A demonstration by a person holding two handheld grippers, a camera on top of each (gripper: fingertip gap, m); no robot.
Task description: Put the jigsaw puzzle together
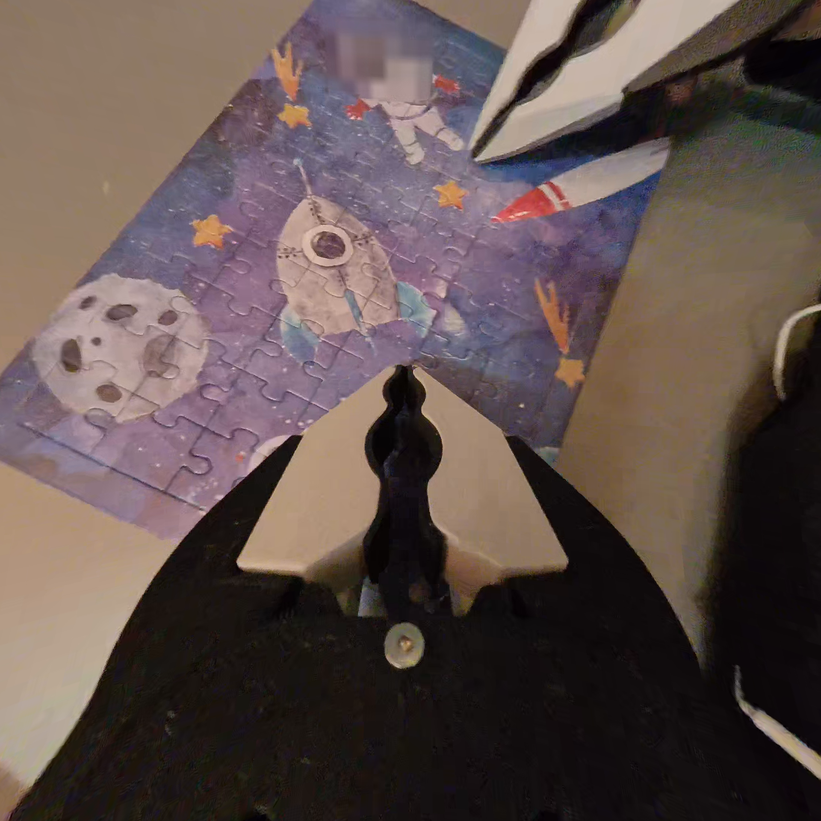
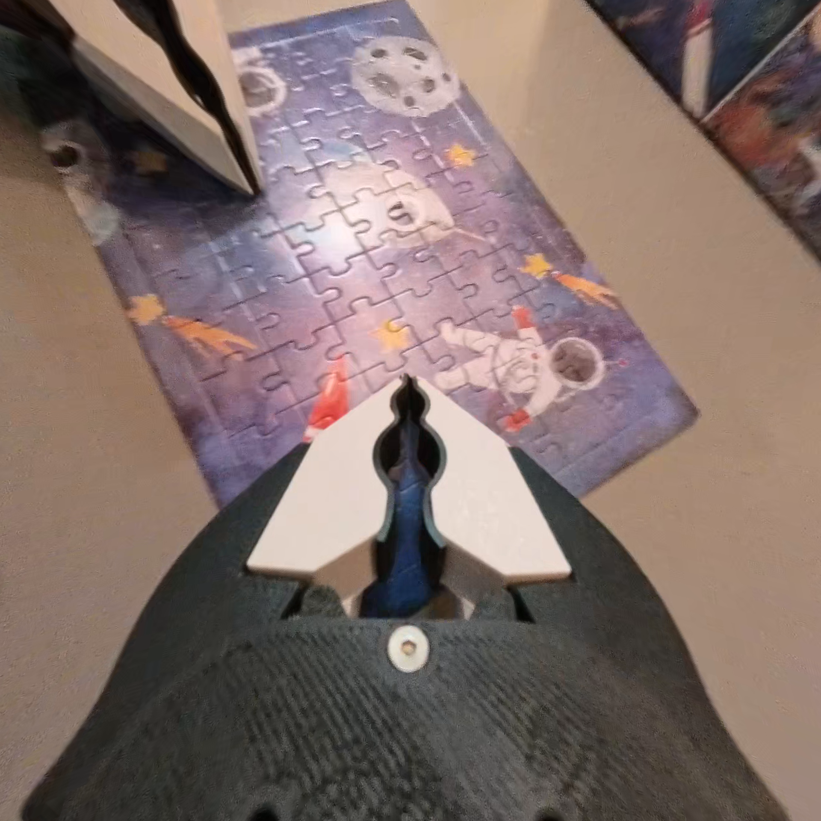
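The jigsaw puzzle [image 1: 249,320] lies flat on the beige table [image 1: 89,133], its pieces joined into a purple space picture with a moon, rockets, stars and an astronaut. My left gripper [image 1: 404,369] is shut and empty, its tip over the puzzle's near edge. My right gripper [image 1: 477,155] comes in from the upper right, shut, with its tip over the puzzle near the red-nosed rocket. In the right wrist view the puzzle [image 2: 355,266] fills the middle, my right gripper [image 2: 406,380] is shut and empty over it, and my left gripper [image 2: 253,191] points down at its far left part.
A picture-printed box or sheet [image 2: 755,111] in the same space colours lies at the table's upper right in the right wrist view. A dark object with a white edge [image 1: 782,488] sits right of the puzzle in the left wrist view. Bare table [image 2: 66,400] surrounds the puzzle.
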